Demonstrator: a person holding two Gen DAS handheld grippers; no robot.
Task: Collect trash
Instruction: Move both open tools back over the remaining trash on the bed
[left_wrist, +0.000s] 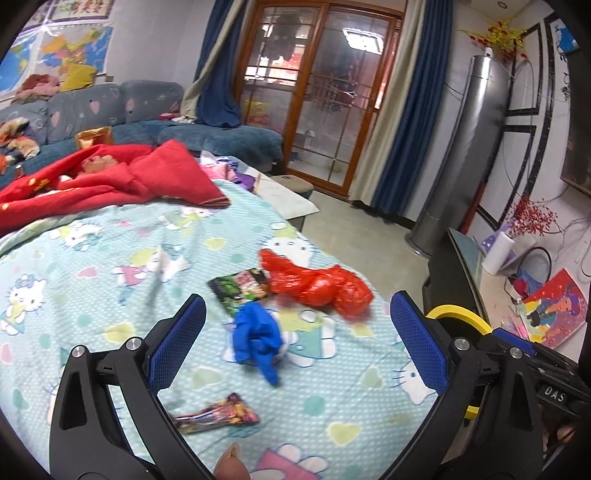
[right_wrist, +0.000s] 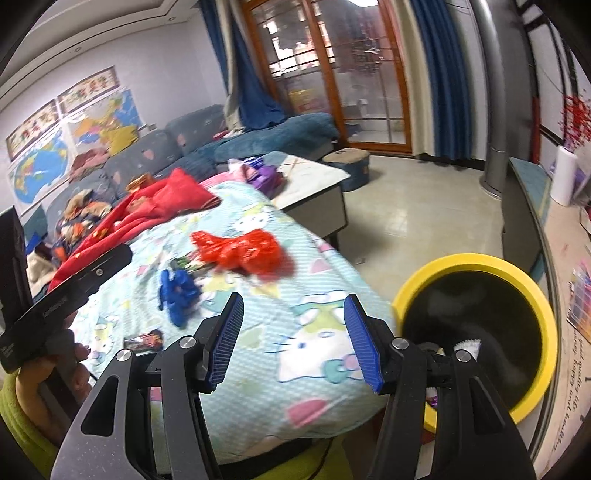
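Observation:
Trash lies on a cartoon-cat bedsheet (left_wrist: 110, 258): a crumpled red plastic bag (left_wrist: 317, 284) (right_wrist: 240, 251), a blue glove (left_wrist: 258, 339) (right_wrist: 177, 291), a dark green snack wrapper (left_wrist: 240, 290) (right_wrist: 184, 264) and a flat dark wrapper (left_wrist: 218, 413) (right_wrist: 146, 339). My left gripper (left_wrist: 295, 332) hangs open over the sheet, with the blue glove below and between its pads (left_wrist: 177, 343), untouched. My right gripper (right_wrist: 293, 339) is open and empty above the sheet's near edge. A yellow-rimmed black bin (right_wrist: 476, 332) (left_wrist: 458, 317) stands on the floor to the right.
A red quilt (left_wrist: 110, 181) is heaped at the sheet's far end, with a blue sofa (left_wrist: 147, 110) behind. A white low table (right_wrist: 314, 177), a stool (right_wrist: 351, 162), a tall grey fan (left_wrist: 461, 147) and a cluttered side counter (right_wrist: 554, 229) surround open floor.

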